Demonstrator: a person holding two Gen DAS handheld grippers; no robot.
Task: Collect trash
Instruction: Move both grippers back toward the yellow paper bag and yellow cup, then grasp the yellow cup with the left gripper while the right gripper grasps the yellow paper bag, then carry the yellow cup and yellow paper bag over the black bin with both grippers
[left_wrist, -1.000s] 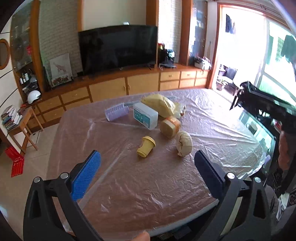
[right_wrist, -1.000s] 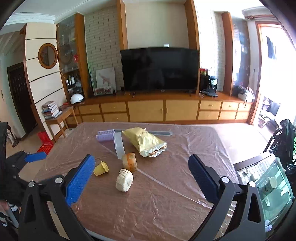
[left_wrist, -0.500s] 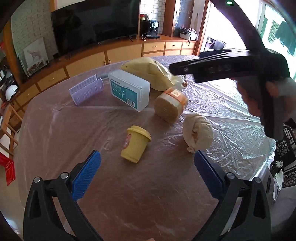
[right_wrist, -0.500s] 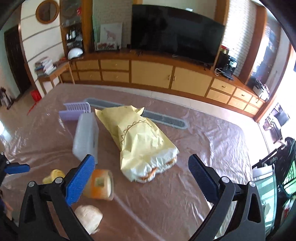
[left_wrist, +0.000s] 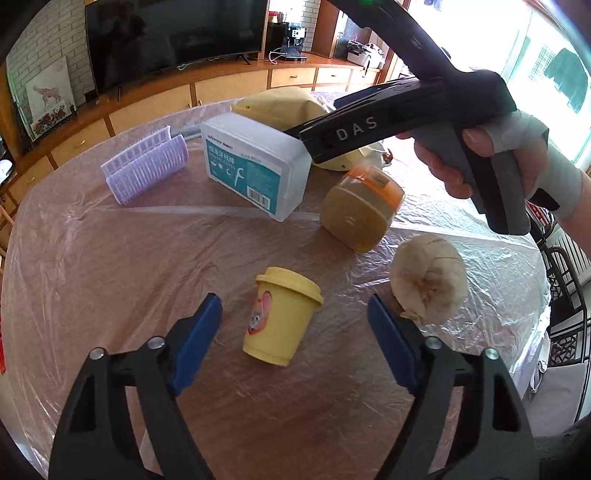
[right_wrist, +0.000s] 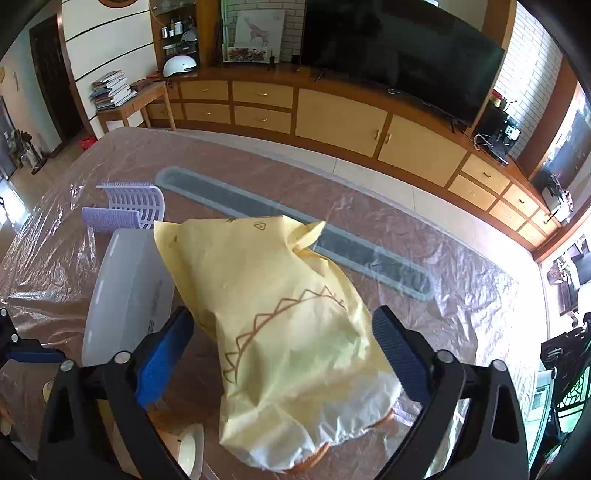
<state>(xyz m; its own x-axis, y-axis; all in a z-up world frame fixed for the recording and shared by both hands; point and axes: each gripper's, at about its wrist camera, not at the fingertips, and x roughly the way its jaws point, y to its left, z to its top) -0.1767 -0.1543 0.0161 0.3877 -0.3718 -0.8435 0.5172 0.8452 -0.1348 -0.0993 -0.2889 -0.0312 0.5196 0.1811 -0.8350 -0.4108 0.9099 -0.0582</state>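
Note:
A small yellow cup (left_wrist: 281, 315) with a cartoon sticker stands between the open jaws of my left gripper (left_wrist: 294, 338), which do not touch it. A cream crumpled ball (left_wrist: 428, 277) lies to its right, an orange-lidded jar (left_wrist: 360, 211) behind it. A yellow paper bag (right_wrist: 291, 332) lies on its side between the open jaws of my right gripper (right_wrist: 282, 354); the bag also shows in the left wrist view (left_wrist: 280, 107). The right gripper's body (left_wrist: 424, 110) hangs over the jar.
A white floss box (left_wrist: 255, 166) and a lilac plastic rack (left_wrist: 146, 164) lie at the back of the plastic-covered table (left_wrist: 110, 277). The box (right_wrist: 129, 291) lies left of the bag. A long grey strip (right_wrist: 295, 229) lies behind the bag. A TV cabinet stands beyond.
Both grippers have moved forward and down over the table: the left now brackets the yellow cup, the right now brackets the yellow bag. Both stay open.

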